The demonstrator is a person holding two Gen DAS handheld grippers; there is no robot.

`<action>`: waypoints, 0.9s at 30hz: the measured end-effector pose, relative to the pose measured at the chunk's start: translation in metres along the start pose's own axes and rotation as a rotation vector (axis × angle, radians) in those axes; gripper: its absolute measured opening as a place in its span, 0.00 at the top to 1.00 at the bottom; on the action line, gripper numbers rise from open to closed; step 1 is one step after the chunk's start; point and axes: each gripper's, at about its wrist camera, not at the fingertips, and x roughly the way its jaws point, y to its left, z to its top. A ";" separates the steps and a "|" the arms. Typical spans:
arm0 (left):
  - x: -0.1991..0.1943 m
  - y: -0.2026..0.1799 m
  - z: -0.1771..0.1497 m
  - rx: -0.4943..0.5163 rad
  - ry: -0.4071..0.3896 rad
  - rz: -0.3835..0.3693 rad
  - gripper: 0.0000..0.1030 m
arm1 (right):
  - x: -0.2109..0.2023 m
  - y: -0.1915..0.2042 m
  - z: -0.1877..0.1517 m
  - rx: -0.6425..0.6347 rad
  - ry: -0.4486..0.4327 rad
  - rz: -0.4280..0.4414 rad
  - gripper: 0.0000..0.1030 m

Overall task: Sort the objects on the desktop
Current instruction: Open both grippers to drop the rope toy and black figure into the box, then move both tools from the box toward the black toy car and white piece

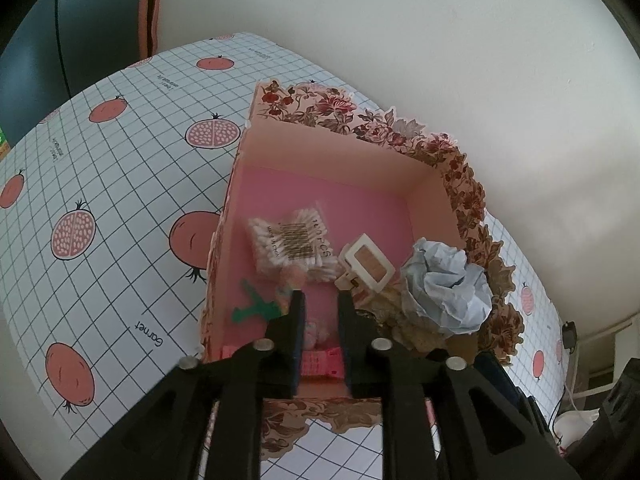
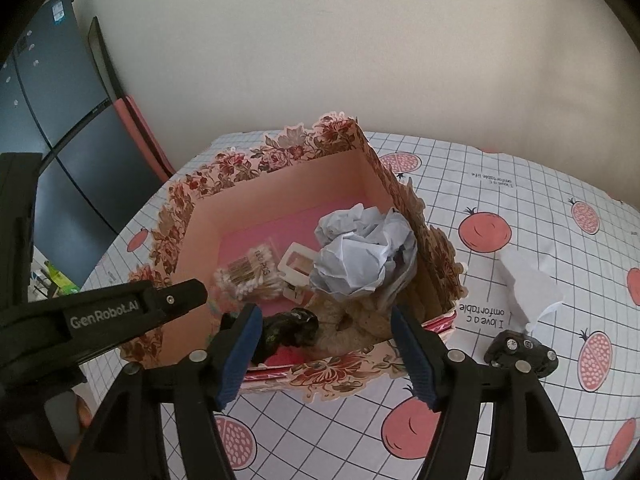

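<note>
Hovering over the near edge of the box (image 1: pixel 424 184), the left gripper (image 1: pixel 320 300) is seen w/ its jaws a narrow gap apart; nothing is clamped between them, though small pinkish bits lie below the gap, too blurred to identify. The box, floral outside & pink inside, is set on the tablecloth (image 1: pixel 120 184), which is printed w/ a grid & pomegranates.

Inside the box are found a pack of cotton swabs (image 1: pixel 292 244), a small white case (image 1: pixel 366 264) just beside it, a crumpled paper ball (image 1: pixel 444 288) in the corner nearest the right-hand wall, & a green cutout (image 1: pixel 256 306) near the left wall.

The right gripper (image 2: pixel 326 320) is held wide open above the box's near wall, nothing gripped. A dark lumpy item (image 2: pixel 290 330) lies in the box near its left finger. Outside the box, on the cloth, a toy car (image 2: pixel 520 354) & a white tissue (image 2: pixel 528 292) are seen, near each other.
</note>
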 end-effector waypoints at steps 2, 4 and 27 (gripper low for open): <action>0.000 0.000 0.000 0.001 -0.001 0.002 0.72 | 0.000 0.000 0.000 0.001 0.000 0.000 0.31; 0.000 -0.001 0.000 0.001 -0.004 0.007 0.62 | 0.000 -0.001 -0.001 0.002 -0.002 -0.002 0.31; -0.008 -0.005 0.003 0.015 -0.050 0.024 0.50 | -0.017 -0.009 0.008 0.030 -0.042 0.014 0.31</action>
